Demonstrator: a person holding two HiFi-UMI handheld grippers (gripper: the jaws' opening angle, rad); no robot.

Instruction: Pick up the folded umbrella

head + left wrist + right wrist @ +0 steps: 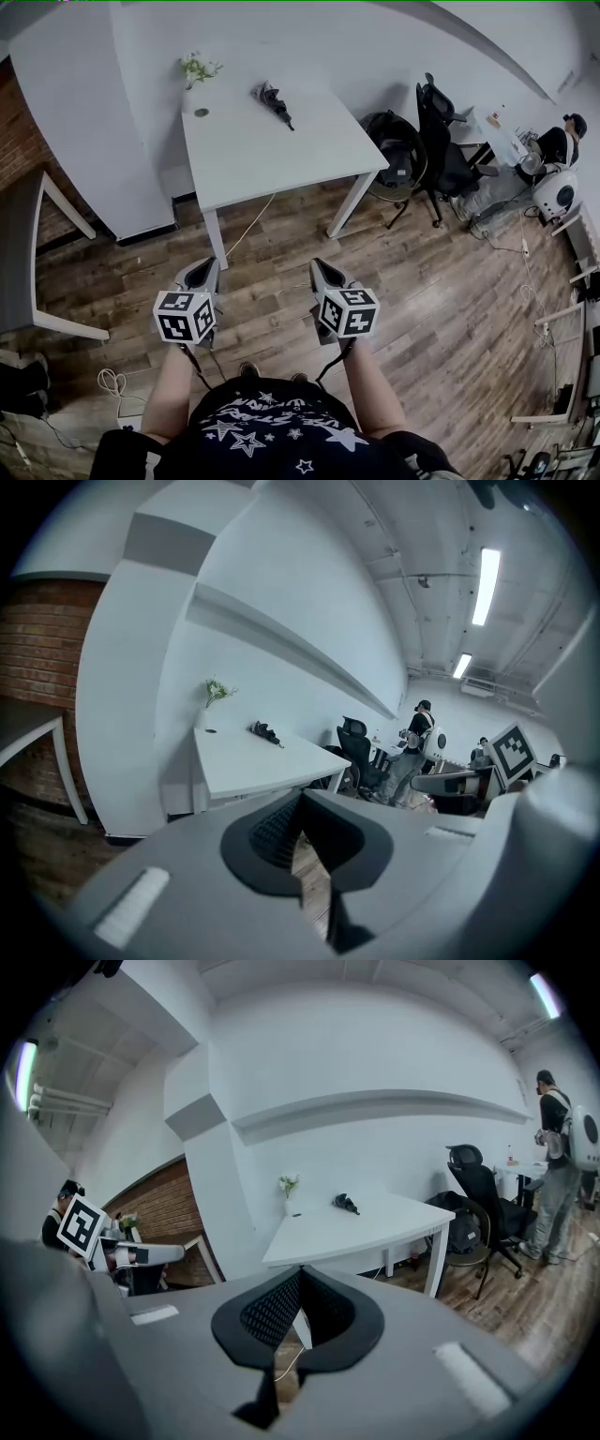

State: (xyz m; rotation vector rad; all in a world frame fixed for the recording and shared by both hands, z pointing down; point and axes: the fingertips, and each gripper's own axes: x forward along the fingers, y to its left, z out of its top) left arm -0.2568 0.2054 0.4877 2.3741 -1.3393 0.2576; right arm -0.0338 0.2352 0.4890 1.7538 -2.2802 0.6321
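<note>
The room is lit evenly, cool and fairly bright; light is thrown down from ceiling strip lamps (485,585), blown out to white glare in the left gripper view; a soft shadow is cast beneath the white table (272,150) onto the wood floor (422,309); both gripper views are bowed hard by the wide lens and ringed in black at the corners.

Umbrella (272,97): dark, folded, lying flat, well ahead of me.
Place: near my table's (272,155) far edge, about midway along.
</note>
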